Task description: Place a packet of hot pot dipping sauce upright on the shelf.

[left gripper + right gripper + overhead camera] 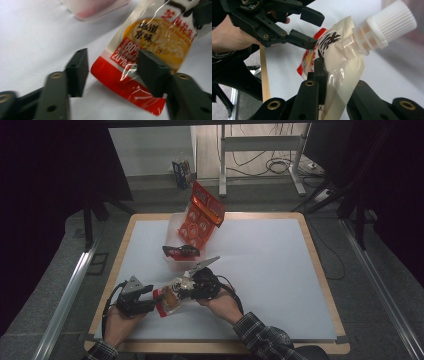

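A soft sauce pouch point(342, 55) with a white ribbed screw cap point(387, 25), a yellow label and a red bottom edge hangs between the two grippers, low over the table near its front left. My right gripper point(337, 82) is shut on the pouch's side, below the cap. My left gripper point(115, 72) stands open around the red bottom corner of the pouch point(155, 32), pads apart from the film. In the high view the left gripper point(150, 295) is left of the pouch point(170, 301) and the right gripper point(187, 287) is right of it.
A clear plastic box point(175, 227) stands behind the hands with a red packet point(202, 215) leaning out of it and a black item point(181, 251) at its front. The white mat point(270, 270) covers the wooden table; its right half lies bare.
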The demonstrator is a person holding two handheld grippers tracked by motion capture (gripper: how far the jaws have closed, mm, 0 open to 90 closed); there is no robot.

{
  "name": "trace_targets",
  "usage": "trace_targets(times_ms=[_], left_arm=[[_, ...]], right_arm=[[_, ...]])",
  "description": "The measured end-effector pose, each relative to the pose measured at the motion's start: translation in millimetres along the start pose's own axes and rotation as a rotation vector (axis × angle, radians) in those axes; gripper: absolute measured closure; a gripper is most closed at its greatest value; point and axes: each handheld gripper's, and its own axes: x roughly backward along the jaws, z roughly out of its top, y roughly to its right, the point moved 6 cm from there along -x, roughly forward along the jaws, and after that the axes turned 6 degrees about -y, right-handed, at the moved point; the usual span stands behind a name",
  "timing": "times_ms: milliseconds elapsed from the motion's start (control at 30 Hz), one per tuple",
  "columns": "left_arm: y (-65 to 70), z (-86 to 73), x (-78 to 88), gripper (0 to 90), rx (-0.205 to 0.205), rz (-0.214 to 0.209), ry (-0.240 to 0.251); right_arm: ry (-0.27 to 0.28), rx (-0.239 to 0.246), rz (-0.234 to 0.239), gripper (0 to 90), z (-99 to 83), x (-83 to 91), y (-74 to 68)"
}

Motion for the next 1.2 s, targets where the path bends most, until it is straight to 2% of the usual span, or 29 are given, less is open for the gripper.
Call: trace_targets(times_ms=[67, 267, 367, 567, 733, 967, 1200], left_arm=[[2.1, -0.4, -0.8, 31.3, -0.003, -0.015, 0.0], [8.2, 0.2, -5.0, 16.5, -0.035, 0.001, -0.015], [10.8, 1.3, -4.4, 11.2, -0.041, -0.014, -0.008], [13.1, 1.0, -1.3, 7.1, -0.034, -0.035, 0.007], [14.6, 0.0, -0.1, 6.0, -0.033, -0.035, 0.01], [14.0, -1.0, -2.9, 3.5, -0.037, -0.018, -0.008], [12.0, -0.2, -3.3, 0.1, -0.049, 0.015, 0.01]], right_arm=[[0.002, 0.02, -0.008, 83.4, 1.2, 6.9, -1.4], [0.002, 0.067, -0.041, 84.9, 1.4, 28.3, -3.3], [0.003, 0.074, -0.06, 85.3, 0.2, 36.5, -2.2], [0.001, 0.083, -0.085, 86.3, -3.3, 54.7, 1.2], [0.007, 0.067, -0.11, 87.0, -5.5, 72.8, 8.0], [0.037, 0.045, -0.148, 87.4, -5.8, 100.7, 17.5], [0.059, 0.039, -0.196, 87.7, -2.9, 124.8, 27.8]])
